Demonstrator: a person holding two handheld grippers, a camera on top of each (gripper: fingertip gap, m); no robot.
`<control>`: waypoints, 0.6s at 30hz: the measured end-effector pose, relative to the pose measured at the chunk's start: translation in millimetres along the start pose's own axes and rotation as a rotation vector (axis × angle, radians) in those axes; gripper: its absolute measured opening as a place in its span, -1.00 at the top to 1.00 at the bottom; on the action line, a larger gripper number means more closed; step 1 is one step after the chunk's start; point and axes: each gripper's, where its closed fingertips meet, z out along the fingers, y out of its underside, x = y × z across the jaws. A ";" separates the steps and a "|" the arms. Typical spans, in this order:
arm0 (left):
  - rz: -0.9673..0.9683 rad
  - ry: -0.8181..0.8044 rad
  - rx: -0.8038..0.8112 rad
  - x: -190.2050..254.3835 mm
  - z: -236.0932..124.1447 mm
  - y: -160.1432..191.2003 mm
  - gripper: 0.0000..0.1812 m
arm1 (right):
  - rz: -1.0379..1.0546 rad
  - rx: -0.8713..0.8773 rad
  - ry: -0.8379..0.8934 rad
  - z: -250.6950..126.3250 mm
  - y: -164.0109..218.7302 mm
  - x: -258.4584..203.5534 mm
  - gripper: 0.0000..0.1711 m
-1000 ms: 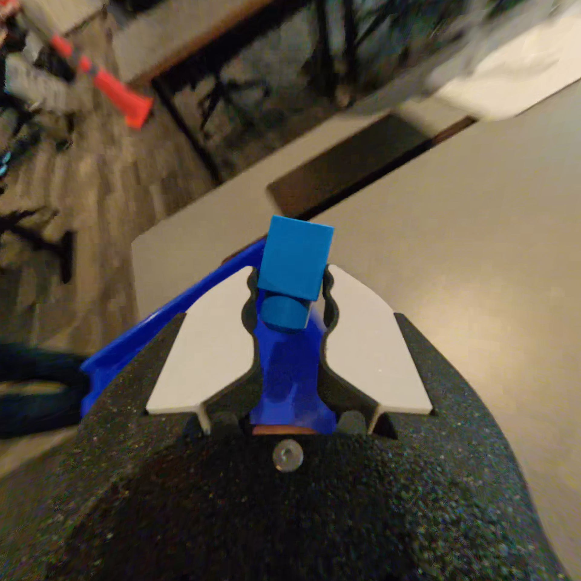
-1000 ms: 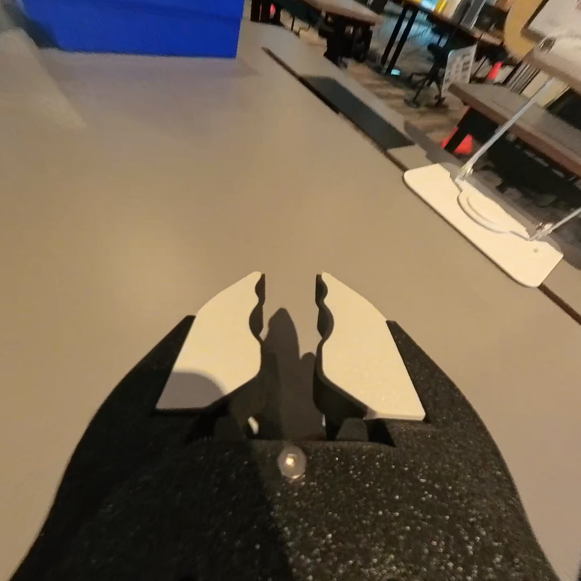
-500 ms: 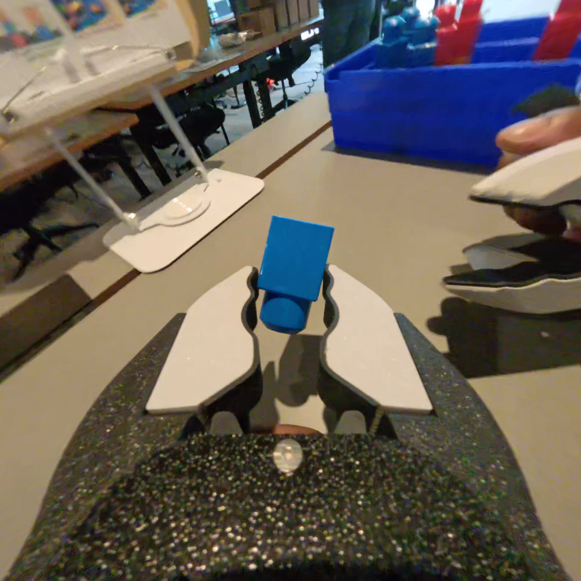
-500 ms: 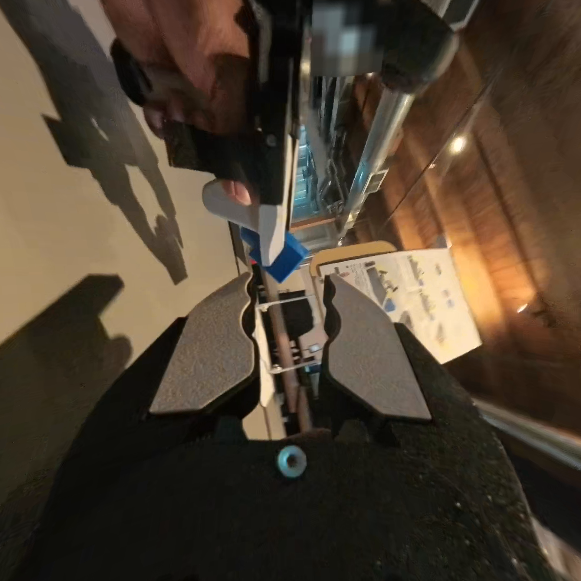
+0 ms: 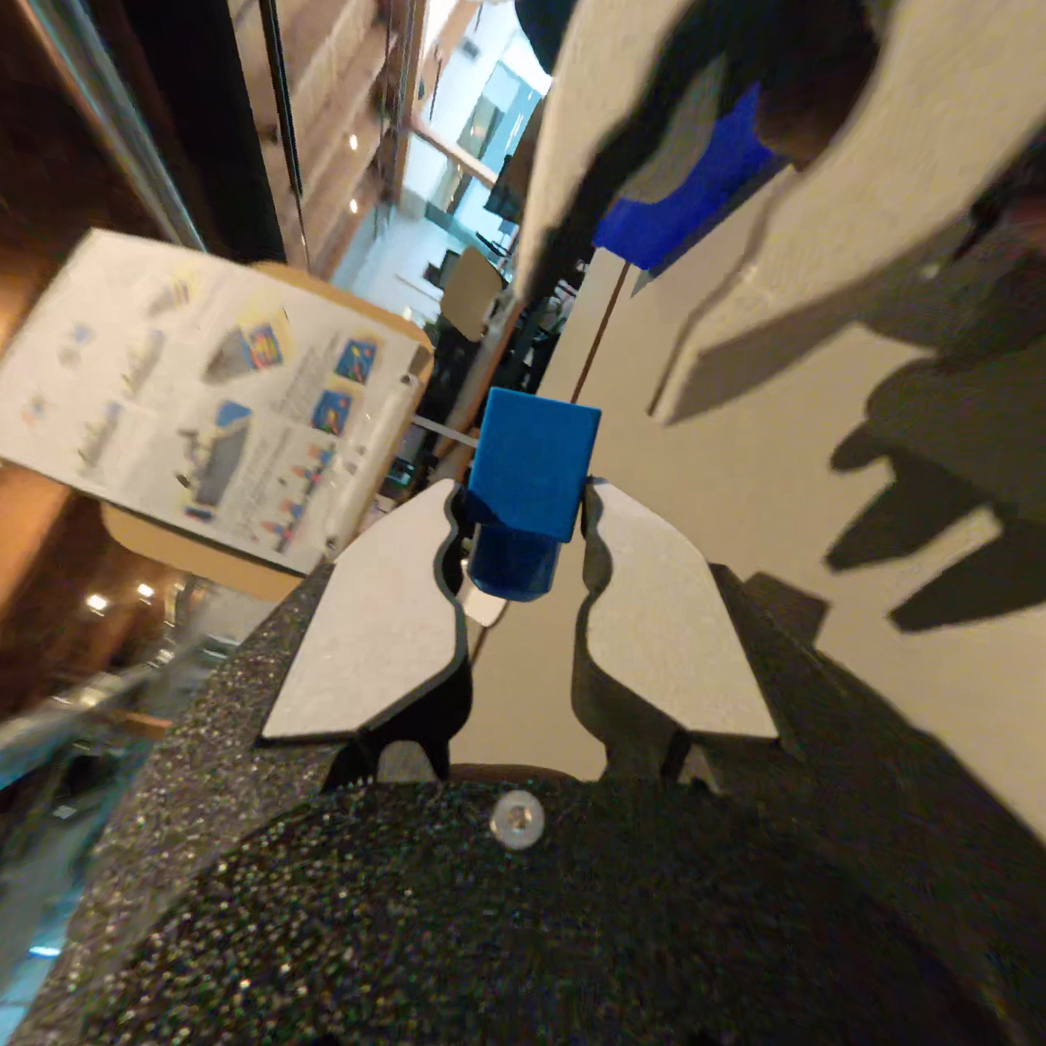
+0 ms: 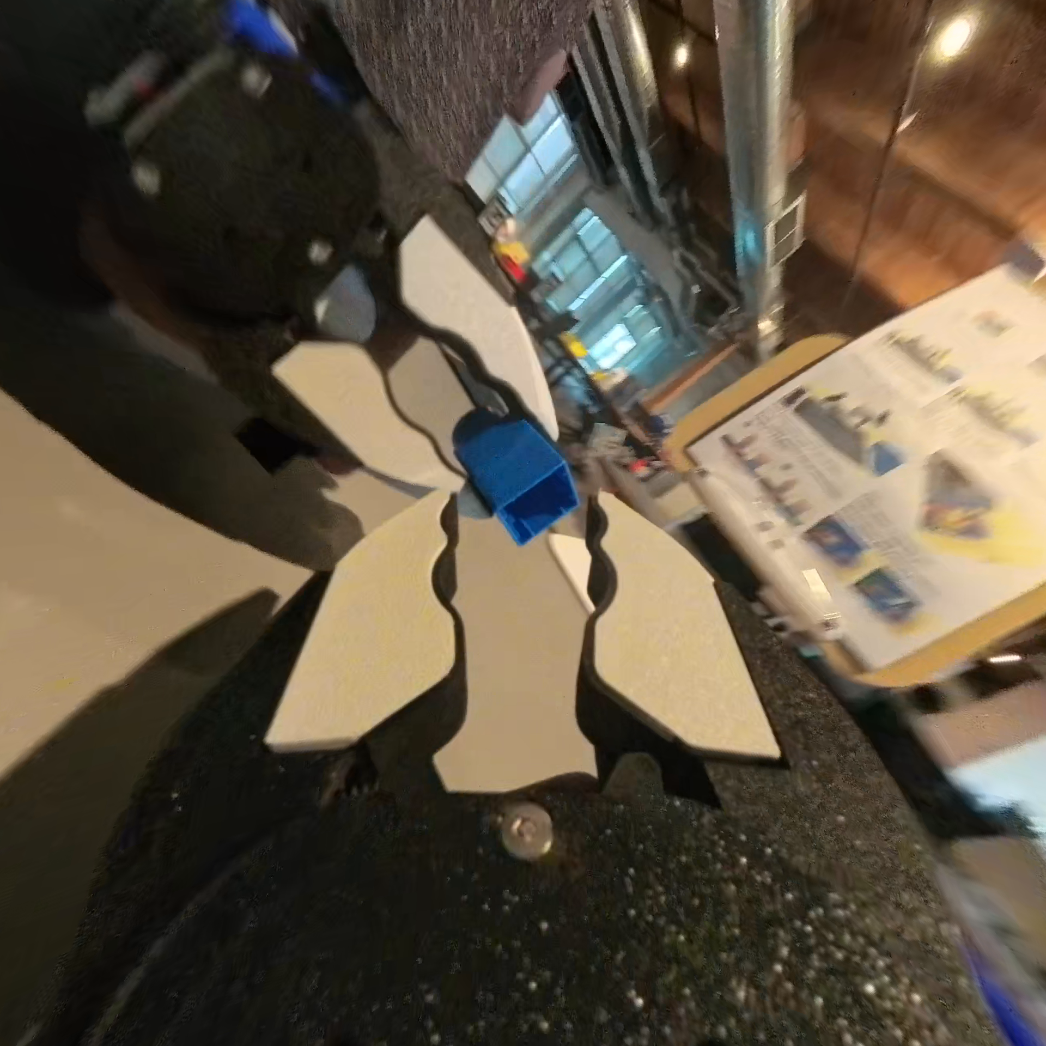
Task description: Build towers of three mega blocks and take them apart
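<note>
One blue mega block [image 5: 532,470], probably light, rigid and slick, sits clamped in the left tongs [image 5: 523,498] by its flat sides; the right tongs [image 6: 521,509] gape empty.

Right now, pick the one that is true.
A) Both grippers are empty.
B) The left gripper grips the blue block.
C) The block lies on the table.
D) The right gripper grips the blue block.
B: the left gripper is shut on the blue block, while the right gripper is open with nothing between its fingers.
</note>
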 end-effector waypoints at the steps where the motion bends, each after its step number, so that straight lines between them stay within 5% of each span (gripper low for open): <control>1: 0.049 -0.007 0.009 0.6 -1.2 -1.3 0.57 | 0.101 0.016 -0.035 -0.9 -2.0 0.6 0.49; 8: 0.238 -0.007 0.007 3.7 -3.8 4.6 0.57 | 0.655 0.081 -0.282 -6.4 -13.7 -1.0 0.43; 18: 0.545 0.055 0.033 25.5 -5.2 -3.9 0.57 | 0.852 -0.038 -0.372 0.0 -2.9 -13.4 0.25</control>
